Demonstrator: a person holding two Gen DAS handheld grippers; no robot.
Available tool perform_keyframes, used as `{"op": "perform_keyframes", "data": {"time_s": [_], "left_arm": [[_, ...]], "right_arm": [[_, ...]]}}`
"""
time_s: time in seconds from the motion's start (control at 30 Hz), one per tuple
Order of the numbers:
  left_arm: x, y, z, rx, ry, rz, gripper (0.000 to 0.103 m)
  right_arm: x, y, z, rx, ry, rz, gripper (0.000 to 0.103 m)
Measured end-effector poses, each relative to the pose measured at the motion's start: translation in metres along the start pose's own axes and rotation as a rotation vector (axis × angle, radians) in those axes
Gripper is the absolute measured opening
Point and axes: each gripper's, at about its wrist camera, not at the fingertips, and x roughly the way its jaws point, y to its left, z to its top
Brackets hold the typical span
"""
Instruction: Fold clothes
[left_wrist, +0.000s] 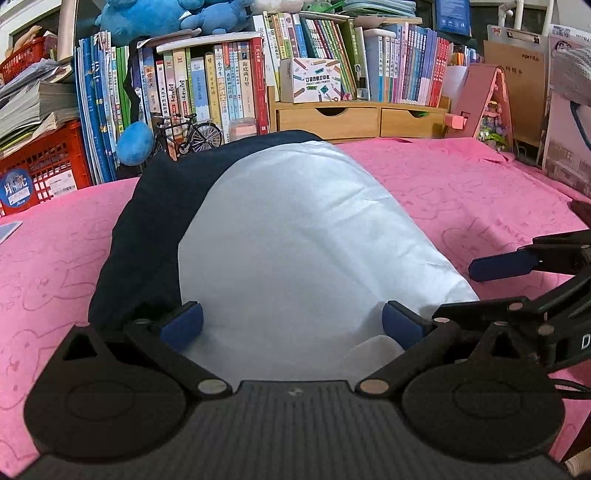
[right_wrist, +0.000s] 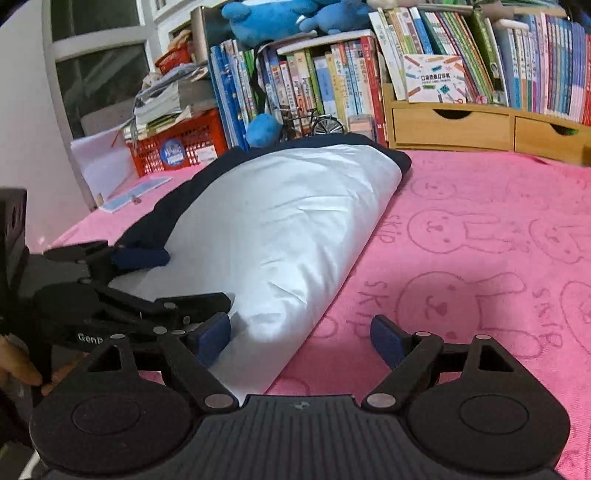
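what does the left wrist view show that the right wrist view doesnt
Only the left wrist view shows the pink house-shaped model at the far right of the table. Only the right wrist view shows the window, the bunny prints with SKIP lettering on the pink cloth, and a bare hand at the left edge. Both show the white and navy garment, the books, the red crate, and both open grippers, left gripper and right gripper.
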Motion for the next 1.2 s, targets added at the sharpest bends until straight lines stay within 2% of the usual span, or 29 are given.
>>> {"op": "perform_keyframes", "data": {"time_s": [0.23,0.3,0.33,0.4,0.47,0.57,0.6,0.67,0.73,0.83,1.0,1.03,1.07,1.1,1.13,1.2], "left_arm": [[-0.016,0.003,-0.01,0.049,-0.003,0.018,0.103],[-0.026,0.008,-0.019,0.07,-0.011,0.045,0.103],[-0.033,0.01,-0.025,0.092,-0.014,0.082,0.103],[-0.049,0.018,-0.031,0.095,-0.007,0.098,0.103],[-0.066,0.026,-0.025,0.074,0.008,0.132,0.103],[-0.085,0.033,-0.006,0.073,-0.065,0.184,0.103],[-0.088,0.034,0.004,0.069,-0.09,0.18,0.103],[-0.083,0.033,0.021,0.072,-0.129,0.177,0.103],[-0.066,0.03,0.03,0.098,-0.123,0.198,0.103],[-0.028,0.029,0.024,0.141,-0.014,0.243,0.103],[-0.032,0.067,-0.002,-0.004,0.032,0.152,0.103],[-0.032,0.074,-0.007,-0.033,0.042,0.134,0.103],[-0.033,0.082,-0.013,-0.062,0.051,0.116,0.103],[-0.034,0.089,-0.018,-0.091,0.06,0.097,0.103],[-0.034,0.097,-0.023,-0.12,0.069,0.079,0.103],[-0.038,0.097,-0.025,-0.124,0.063,0.075,0.103]], "right_arm": [[-0.006,-0.005,-0.005,-0.054,0.0,0.008,0.084],[-0.007,-0.005,-0.008,-0.073,-0.008,0.009,0.084],[-0.007,-0.005,-0.009,-0.079,-0.011,0.008,0.085],[-0.007,-0.005,-0.012,-0.09,-0.018,0.006,0.085],[-0.006,-0.005,-0.012,-0.098,-0.016,0.007,0.086],[-0.006,-0.005,-0.013,-0.102,-0.015,0.01,0.087],[-0.006,-0.005,-0.013,-0.102,-0.015,0.01,0.087],[-0.005,-0.005,-0.014,-0.105,-0.016,0.01,0.087],[-0.005,-0.006,-0.014,-0.107,-0.017,0.013,0.087],[-0.006,-0.006,-0.016,-0.11,-0.018,0.017,0.087],[-0.015,-0.01,-0.02,-0.138,-0.004,0.072,0.087],[-0.017,-0.01,-0.019,-0.151,0.017,0.097,0.092],[-0.019,-0.006,-0.019,-0.205,0.062,0.116,0.102],[-0.021,0.0,-0.02,-0.263,0.099,0.123,0.103],[-0.024,0.01,-0.023,-0.342,0.103,0.087,0.103],[-0.032,0.026,-0.025,-0.433,0.064,0.056,0.103]]}}
